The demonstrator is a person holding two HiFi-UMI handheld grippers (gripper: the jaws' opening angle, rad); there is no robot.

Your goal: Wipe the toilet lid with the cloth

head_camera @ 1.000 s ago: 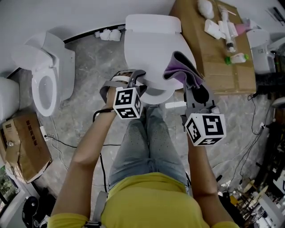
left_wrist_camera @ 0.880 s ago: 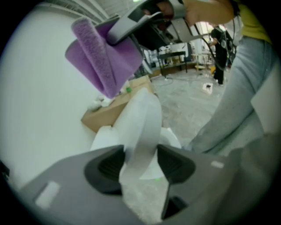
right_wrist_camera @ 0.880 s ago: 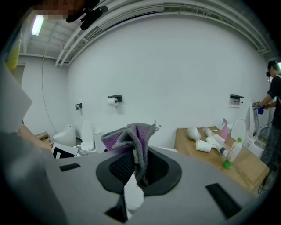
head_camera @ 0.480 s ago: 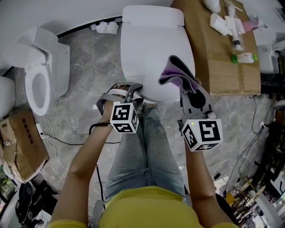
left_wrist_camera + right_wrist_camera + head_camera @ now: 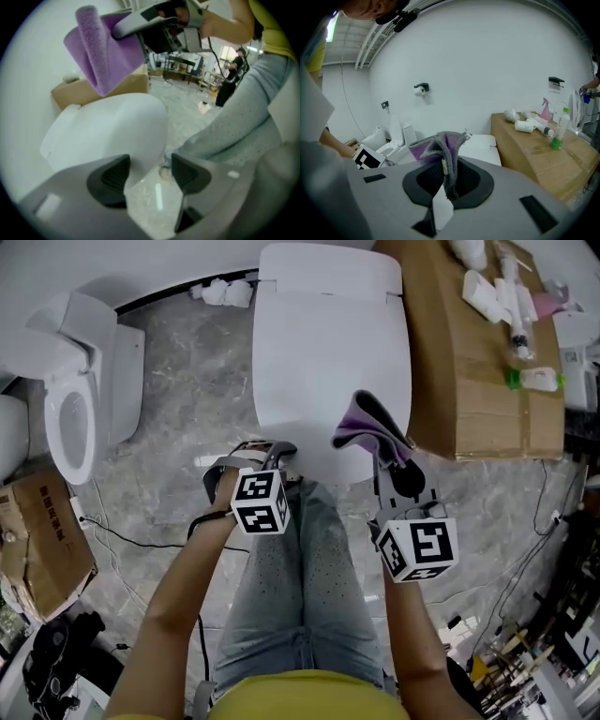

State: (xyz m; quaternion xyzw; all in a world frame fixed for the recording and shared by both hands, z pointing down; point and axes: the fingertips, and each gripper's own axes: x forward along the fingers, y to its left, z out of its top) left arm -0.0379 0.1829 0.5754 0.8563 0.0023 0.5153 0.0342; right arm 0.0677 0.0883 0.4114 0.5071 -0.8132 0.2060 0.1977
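The toilet lid (image 5: 323, 362) is shut flat at the top centre of the head view, with its rounded front edge turned toward the person's legs (image 5: 300, 568). The purple cloth (image 5: 370, 423) is gripped by the right gripper (image 5: 391, 454). Its 2 jaws are clamped on 1 fold, and the rest of the fabric is bunched up ahead of them. The cloth is held over the front right part of the lid. Contact with the lid cannot be judged from above (in the left gripper view the cloth is seen raised above the white surface).

The left gripper (image 5: 279, 452) is placed at the lid's front edge, left of centre. Its jaws have just been opening and are spread wide. The lid's front rim is seen in the gap beyond the pads (image 5: 112, 176), and nothing is pressed between them.

A brown bench (image 5: 487, 381) is set just beside the toilet on its right, and bottles (image 5: 516, 310) are laid on its far end. A 2nd toilet (image 5: 80, 399), with its lid raised, is stood at the left on the grey marbled floor (image 5: 187, 371). A cardboard box (image 5: 42, 540) is seen near it at the lower left.
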